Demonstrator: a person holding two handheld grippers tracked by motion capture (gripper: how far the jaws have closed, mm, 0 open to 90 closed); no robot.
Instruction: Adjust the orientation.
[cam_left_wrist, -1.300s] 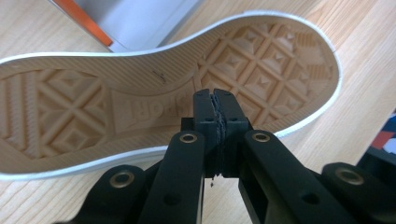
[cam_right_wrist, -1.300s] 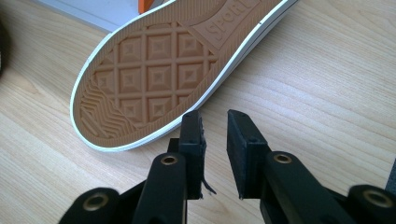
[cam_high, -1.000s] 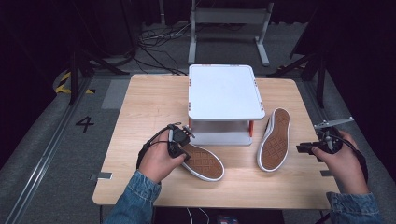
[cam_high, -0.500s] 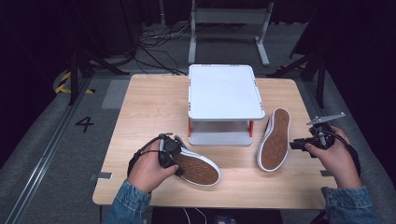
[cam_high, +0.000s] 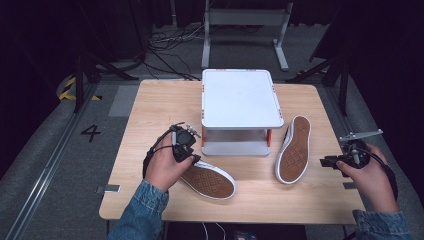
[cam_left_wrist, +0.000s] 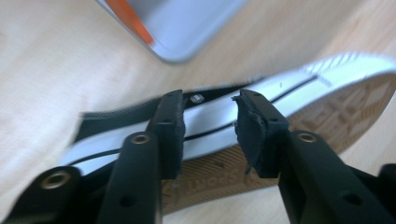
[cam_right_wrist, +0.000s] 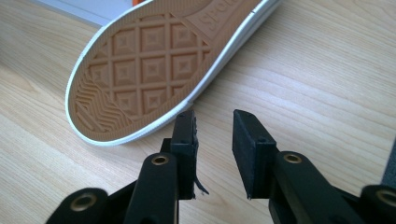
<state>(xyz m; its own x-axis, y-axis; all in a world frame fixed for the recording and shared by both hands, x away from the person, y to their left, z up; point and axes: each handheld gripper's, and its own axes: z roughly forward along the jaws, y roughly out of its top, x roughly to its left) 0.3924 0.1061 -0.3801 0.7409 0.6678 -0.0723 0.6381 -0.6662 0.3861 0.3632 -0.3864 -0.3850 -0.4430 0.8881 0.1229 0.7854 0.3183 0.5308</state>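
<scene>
Left gripper (cam_high: 186, 150) shifted along left shoe (cam_high: 207, 179), hand pulled back toward table's near edge then forward again; shoe turned slightly, sole up. Fingers (cam_left_wrist: 170, 121) have just been closing after wide opening; now apart, white sidewall seen between them, no pad contact shown. Grip judged released and being retaken. Right gripper (cam_right_wrist: 212, 140) hardly moved, fingers apart, nothing between, just beside right shoe (cam_high: 294, 150), sole up on table (cam_high: 150, 110) near white stand (cam_high: 240, 97). Both shoes not yet lifted.
</scene>
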